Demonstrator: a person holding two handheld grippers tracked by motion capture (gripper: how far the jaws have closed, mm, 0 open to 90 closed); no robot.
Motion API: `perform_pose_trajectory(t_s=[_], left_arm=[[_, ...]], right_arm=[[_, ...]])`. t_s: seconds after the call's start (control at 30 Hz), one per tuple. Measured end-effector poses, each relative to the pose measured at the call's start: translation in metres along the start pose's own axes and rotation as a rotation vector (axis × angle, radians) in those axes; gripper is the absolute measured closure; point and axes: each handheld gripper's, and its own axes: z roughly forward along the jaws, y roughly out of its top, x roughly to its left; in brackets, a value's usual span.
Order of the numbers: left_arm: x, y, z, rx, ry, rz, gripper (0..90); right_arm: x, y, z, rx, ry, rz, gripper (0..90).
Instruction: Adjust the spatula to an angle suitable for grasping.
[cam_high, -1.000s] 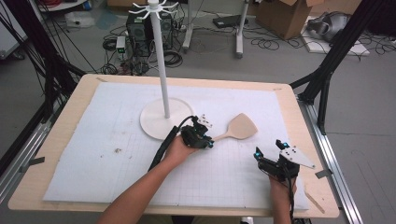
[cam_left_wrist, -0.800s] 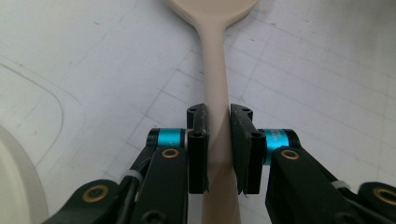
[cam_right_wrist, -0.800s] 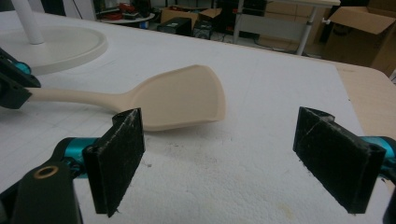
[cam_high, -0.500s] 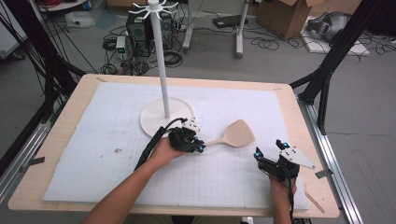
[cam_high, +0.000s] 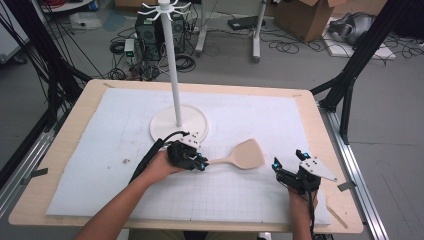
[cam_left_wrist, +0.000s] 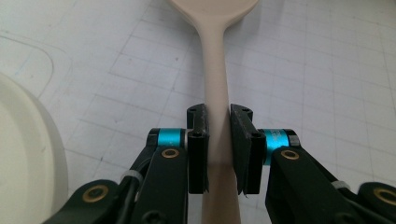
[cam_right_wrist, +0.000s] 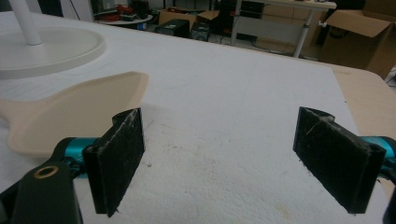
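Observation:
A beige wooden spatula (cam_high: 245, 155) lies over the white mat, its blade pointing right. My left gripper (cam_high: 200, 163) is shut on the spatula's handle (cam_left_wrist: 217, 116), with both black pads pressed against it. The blade of the spatula (cam_right_wrist: 70, 112) sits just left of my right gripper (cam_right_wrist: 233, 158), whose jaws stand wide apart with only mat between them. In the high view my right gripper (cam_high: 286, 167) rests near the table's front right, a short way right of the blade. A white stand with a round base (cam_high: 178, 123) and a tall pole (cam_high: 171, 65) rises behind my left hand.
The white gridded mat (cam_high: 100, 140) covers most of the wooden table (cam_high: 65, 135). Cardboard boxes (cam_high: 305, 15), cables and black frame legs (cam_high: 350, 75) stand on the floor beyond the far edge. The stand's base rim (cam_left_wrist: 28, 154) lies close to the left of my left gripper.
My left gripper has drawn the spatula back toward the near left, away from the stand's base. The right gripper has stayed in place, open.

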Motion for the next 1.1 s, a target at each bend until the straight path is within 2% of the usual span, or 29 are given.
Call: perform_pose_trajectory(t_s=[0.13, 0.2, 0.3, 0.4, 0.43, 0.6, 0.8, 0.87, 1.1], left_arm=[[0.000, -0.008, -0.006, -0.012, -0.012, 0.019, 77.3], [-0.001, -0.012, -0.012, -0.032, -0.035, 0.046, 77.2], [-0.001, -0.016, -0.016, -0.041, -0.050, 0.055, 77.2], [-0.001, -0.020, -0.021, -0.038, -0.064, 0.070, 77.2], [-0.001, -0.023, -0.023, -0.032, -0.073, 0.086, 77.2], [0.000, -0.027, -0.024, -0.020, -0.097, 0.094, 77.2], [0.001, -0.032, -0.022, -0.002, -0.121, 0.132, 77.1], [0.002, -0.034, -0.021, 0.008, -0.125, 0.125, 77.2], [0.005, -0.037, -0.019, -0.004, -0.140, 0.108, 77.0]], right_arm=[[0.001, 0.000, 0.000, 0.006, 0.004, 0.008, 15.7], [0.000, 0.000, 0.000, 0.004, 0.003, 0.007, 15.6], [0.000, 0.000, 0.000, 0.002, 0.000, 0.002, 15.6], [0.001, 0.000, 0.000, 0.007, 0.003, 0.007, 15.6], [0.001, 0.000, 0.000, 0.006, 0.002, 0.007, 15.6], [0.000, 0.000, 0.000, 0.006, 0.003, -0.003, 15.6], [0.001, 0.000, 0.000, 0.007, 0.003, -0.003, 15.6], [0.000, 0.000, 0.000, 0.007, 0.002, -0.003, 15.6], [0.001, 0.000, 0.000, 0.005, 0.003, -0.005, 15.6]])
